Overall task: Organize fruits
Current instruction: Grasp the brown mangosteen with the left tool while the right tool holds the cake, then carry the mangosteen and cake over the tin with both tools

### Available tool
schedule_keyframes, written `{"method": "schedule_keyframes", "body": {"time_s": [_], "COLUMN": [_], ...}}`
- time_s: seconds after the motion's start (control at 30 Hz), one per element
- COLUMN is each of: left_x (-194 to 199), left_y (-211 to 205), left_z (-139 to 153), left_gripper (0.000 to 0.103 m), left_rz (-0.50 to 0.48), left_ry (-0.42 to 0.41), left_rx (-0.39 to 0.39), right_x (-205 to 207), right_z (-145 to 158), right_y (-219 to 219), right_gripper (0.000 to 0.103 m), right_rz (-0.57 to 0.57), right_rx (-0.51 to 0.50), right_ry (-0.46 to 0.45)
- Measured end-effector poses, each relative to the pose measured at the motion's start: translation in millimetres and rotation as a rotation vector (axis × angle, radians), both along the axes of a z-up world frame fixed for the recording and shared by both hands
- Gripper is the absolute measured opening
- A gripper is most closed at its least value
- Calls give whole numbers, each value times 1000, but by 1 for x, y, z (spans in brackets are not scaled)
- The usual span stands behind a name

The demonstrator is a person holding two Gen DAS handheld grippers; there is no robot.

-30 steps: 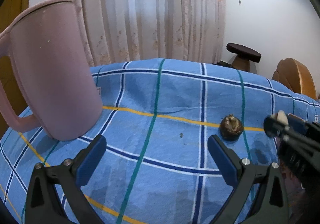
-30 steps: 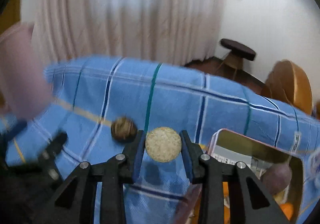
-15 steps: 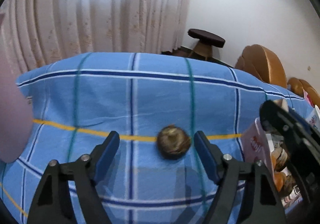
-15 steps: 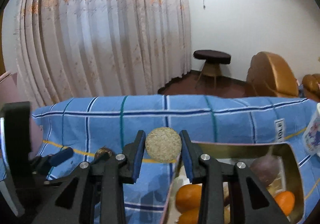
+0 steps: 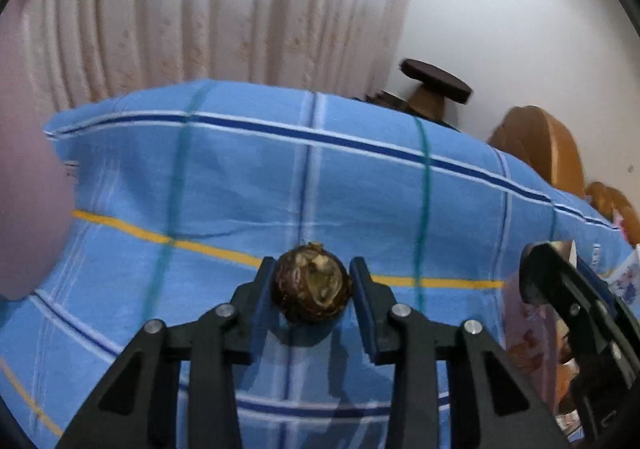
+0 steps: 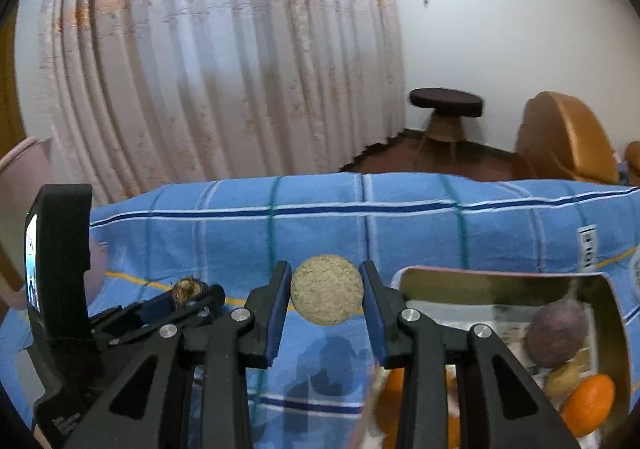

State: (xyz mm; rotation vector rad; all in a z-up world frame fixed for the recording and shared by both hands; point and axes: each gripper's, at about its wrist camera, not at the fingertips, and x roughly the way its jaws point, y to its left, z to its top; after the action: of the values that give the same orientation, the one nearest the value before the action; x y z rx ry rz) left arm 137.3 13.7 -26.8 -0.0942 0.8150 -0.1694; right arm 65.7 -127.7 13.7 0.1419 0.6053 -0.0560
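A dark brown, rough-skinned round fruit (image 5: 311,283) sits between the two blue-padded fingers of the left gripper (image 5: 312,289), both pads pressed against its sides, so the jaws are clamped on it; it is low over the blue checked cloth (image 5: 240,189), casting a shadow directly beneath, and whether it touches the cloth cannot be told. From the right wrist view the same brown fruit (image 6: 186,285) shows at the tip of the left gripper (image 6: 192,295), to the left. The right gripper (image 6: 326,299) holds a pale tan, grainy round fruit (image 6: 327,289) squeezed between its own blue pads, raised above the cloth with its shadow below. Just to the right of that gripper lies a pink-rimmed tin (image 6: 500,273) holding a purple fruit (image 6: 558,335) and orange fruits (image 6: 588,403). A pink jug (image 6: 24,185) stands at the far left of the table. Behind the table hang pale floral curtains (image 6: 200,69), with a dark round stool (image 6: 446,105) and an orange-brown chair (image 6: 564,137) by the white wall.
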Motion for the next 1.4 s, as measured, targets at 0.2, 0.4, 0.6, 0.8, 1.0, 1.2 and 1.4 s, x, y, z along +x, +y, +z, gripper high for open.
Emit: {"method": "schedule_keyframes", "body": {"time_s": [0.2, 0.4, 0.6, 0.8, 1.0, 1.2, 1.4], "left_x": [-25, -50, -79, -92, -106, -118, -124], "left_y": [30, 48, 38, 29, 16, 3, -7], "left_z": [8, 10, 13, 16, 18, 19, 19], "left_gripper": [39, 39, 39, 39, 39, 39, 39], "left_rz": [117, 166, 149, 117, 84, 51, 34], "left_ry": [-66, -97, -156, -177, -187, -186, -187], "left_rx": [94, 96, 115, 111, 115, 110, 108], "right_x": [-3, -25, -66, -86, -100, -116, -129], "right_z": [-12, -23, -18, -21, -17, -13, -8], "right_y": [16, 41, 42, 30, 19, 14, 7], "right_gripper": [37, 37, 37, 37, 37, 37, 37], "right_rz": [124, 182, 171, 166, 166, 185, 213], "right_rx": [101, 33, -57, -70, -87, -90, -74], "right_ry": [29, 47, -15, -3, -14, -33, -61]}}
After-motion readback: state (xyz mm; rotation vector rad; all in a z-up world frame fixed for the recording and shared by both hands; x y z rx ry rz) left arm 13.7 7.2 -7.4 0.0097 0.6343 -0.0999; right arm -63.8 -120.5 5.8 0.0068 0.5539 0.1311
